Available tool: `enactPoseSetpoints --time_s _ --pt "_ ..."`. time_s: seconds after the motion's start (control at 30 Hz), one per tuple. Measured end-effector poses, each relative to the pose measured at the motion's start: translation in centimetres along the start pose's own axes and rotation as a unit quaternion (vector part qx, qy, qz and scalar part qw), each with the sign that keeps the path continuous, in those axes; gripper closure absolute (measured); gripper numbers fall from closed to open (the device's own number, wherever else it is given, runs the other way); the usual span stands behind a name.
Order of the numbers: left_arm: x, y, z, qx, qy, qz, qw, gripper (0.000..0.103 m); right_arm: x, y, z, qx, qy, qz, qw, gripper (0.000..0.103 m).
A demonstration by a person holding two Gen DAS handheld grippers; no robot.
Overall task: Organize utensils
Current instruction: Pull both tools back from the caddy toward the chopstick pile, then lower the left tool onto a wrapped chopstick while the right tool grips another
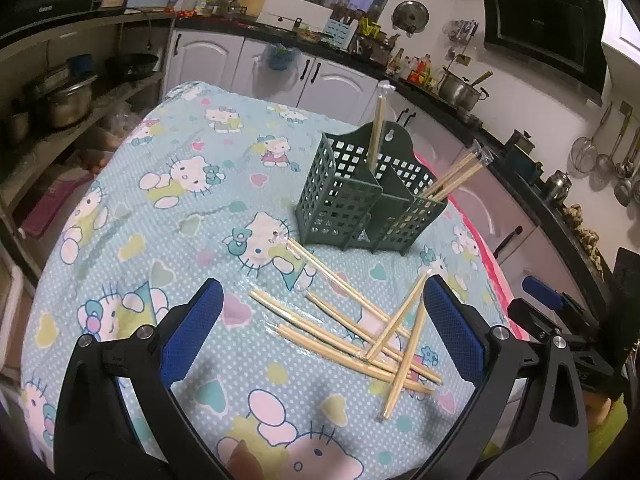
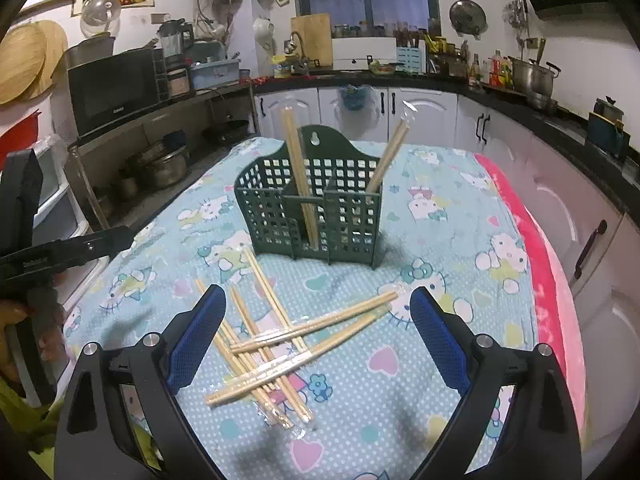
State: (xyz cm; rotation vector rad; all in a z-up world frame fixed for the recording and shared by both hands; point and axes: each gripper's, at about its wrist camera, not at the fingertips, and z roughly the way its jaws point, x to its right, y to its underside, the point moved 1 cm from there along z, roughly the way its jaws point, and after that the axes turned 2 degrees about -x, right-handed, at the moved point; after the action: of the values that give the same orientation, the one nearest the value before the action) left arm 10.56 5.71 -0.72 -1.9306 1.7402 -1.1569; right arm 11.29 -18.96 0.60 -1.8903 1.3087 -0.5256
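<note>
A dark green slotted utensil holder (image 1: pixel 362 196) (image 2: pixel 316 208) stands on the cartoon-print cloth. One wrapped chopstick pair (image 1: pixel 376 132) (image 2: pixel 298 176) stands upright in its middle section, and another pair (image 1: pixel 456 178) (image 2: pixel 390 154) leans out of the right section. Several wrapped chopstick pairs (image 1: pixel 360 324) (image 2: pixel 276 344) lie crossed on the cloth in front of the holder. My left gripper (image 1: pixel 320 328) hovers open just above and before that pile, nothing between its blue pads. My right gripper (image 2: pixel 318 332) is open too, over the same pile. The right gripper (image 1: pixel 560 316) also shows at the left view's right edge.
The table's pink edge (image 2: pixel 536 264) runs along the right side, with white cabinets (image 2: pixel 424 116) and a black counter beyond. A shelf with pots (image 1: pixel 68 104) and a microwave (image 2: pixel 114 88) stands to the left. A hand (image 2: pixel 16 320) holds the left gripper's handle at the far left.
</note>
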Motion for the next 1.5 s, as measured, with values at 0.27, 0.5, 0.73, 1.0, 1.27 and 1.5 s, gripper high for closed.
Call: enactPoseSetpoints --time_s 0.27,0.5,0.73,1.0,1.27,1.5 --pt "0.0 1.3 1.5 -0.027 0.003 -0.001 0.9996 0.011 0.9 0.8 1.0 -0.014 0.011 0.013 1.0 0.012" --pt "0.1 2.4 3.4 -0.056 0.004 0.007 0.9984 0.011 1.6 1.2 1.8 -0.024 0.019 0.018 0.999 0.013" --pt "-0.6 3.1 5.4 -0.073 0.001 -0.005 0.9973 0.011 2.4 1.7 3.0 -0.04 0.031 0.028 0.998 0.015" --pt "-1.7 2.6 7.1 -0.085 0.004 -0.024 0.9961 0.019 4.0 2.4 5.2 -0.067 0.045 0.049 0.996 0.026" --pt "-3.8 2.2 8.9 -0.104 0.009 -0.075 0.9916 0.035 5.4 2.9 8.2 -0.11 0.031 0.083 0.99 0.048" --pt "-5.3 1.8 10.3 -0.116 0.006 -0.108 0.9873 0.046 6.6 2.7 10.9 -0.136 0.011 0.127 0.982 0.061"
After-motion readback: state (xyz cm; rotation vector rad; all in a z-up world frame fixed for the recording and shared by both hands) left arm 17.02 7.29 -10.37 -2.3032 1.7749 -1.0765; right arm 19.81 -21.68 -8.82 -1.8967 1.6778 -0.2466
